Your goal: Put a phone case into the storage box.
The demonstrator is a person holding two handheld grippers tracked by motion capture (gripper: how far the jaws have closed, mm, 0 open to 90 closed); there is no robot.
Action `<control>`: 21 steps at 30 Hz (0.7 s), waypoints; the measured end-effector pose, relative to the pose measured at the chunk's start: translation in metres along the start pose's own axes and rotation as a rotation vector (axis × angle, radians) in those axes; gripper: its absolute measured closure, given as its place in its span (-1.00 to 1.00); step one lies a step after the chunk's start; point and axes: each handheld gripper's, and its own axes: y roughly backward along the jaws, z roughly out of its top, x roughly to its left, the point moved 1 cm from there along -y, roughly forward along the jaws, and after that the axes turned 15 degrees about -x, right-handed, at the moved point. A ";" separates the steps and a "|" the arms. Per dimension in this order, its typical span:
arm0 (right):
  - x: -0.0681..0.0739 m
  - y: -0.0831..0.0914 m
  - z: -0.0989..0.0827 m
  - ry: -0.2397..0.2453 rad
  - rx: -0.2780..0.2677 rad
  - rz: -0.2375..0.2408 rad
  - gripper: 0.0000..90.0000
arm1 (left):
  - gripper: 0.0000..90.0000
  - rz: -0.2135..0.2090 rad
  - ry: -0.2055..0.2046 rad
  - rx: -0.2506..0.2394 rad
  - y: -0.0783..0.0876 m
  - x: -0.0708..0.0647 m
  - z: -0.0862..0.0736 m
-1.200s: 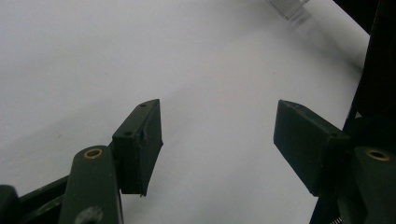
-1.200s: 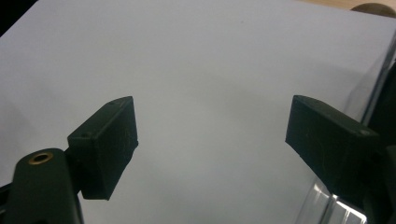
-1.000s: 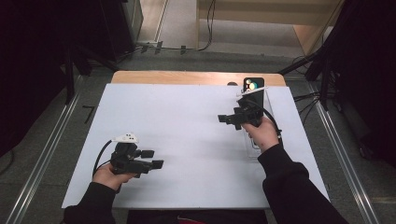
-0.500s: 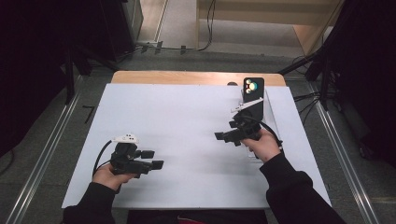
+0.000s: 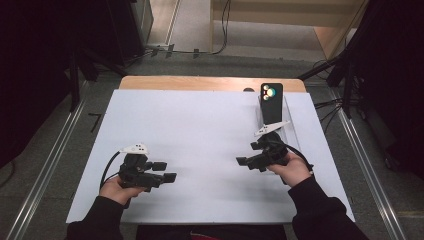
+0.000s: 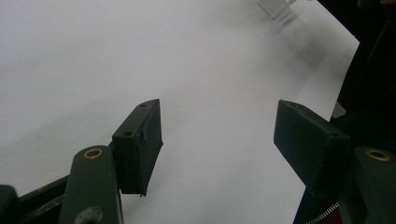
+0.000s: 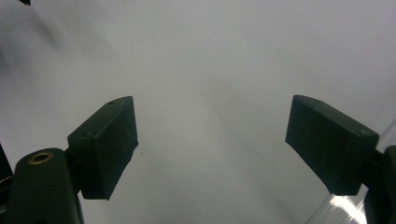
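Note:
A black phone [image 5: 272, 103] stands upright in a clear stand [image 5: 285, 116] at the back right of the white table [image 5: 200, 135], its camera lenses facing me. My right gripper [image 5: 241, 162] hovers in front of the stand, jaws pointing left, open with nothing between them [image 7: 212, 149]. My left gripper [image 5: 169, 172] rests near the front left, jaws pointing right, open and empty [image 6: 217, 140]. The clear stand [image 6: 275, 7] appears at the top of the left gripper view.
The wooden table edge [image 5: 200, 83] runs along the back. Metal rails [image 5: 50, 150] flank the table on the floor, and cables [image 5: 220, 30] lie behind it. A clear edge [image 7: 345, 207] shows at the lower right of the right gripper view.
My right gripper has drawn back from the phone stand toward the table's front and sunk a little. The left gripper has stayed where it was.

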 end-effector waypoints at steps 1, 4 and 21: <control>0.001 0.002 -0.002 0.000 0.001 0.003 -0.67 | -0.28 -0.002 0.001 -0.001 0.000 0.000 0.000; 0.003 0.006 -0.007 0.005 0.005 0.008 -0.67 | -0.28 -0.006 -0.001 0.002 0.000 -0.001 0.000; 0.008 0.023 -0.035 0.027 0.025 0.043 -0.67 | -0.28 -0.017 0.001 0.012 0.004 -0.005 -0.008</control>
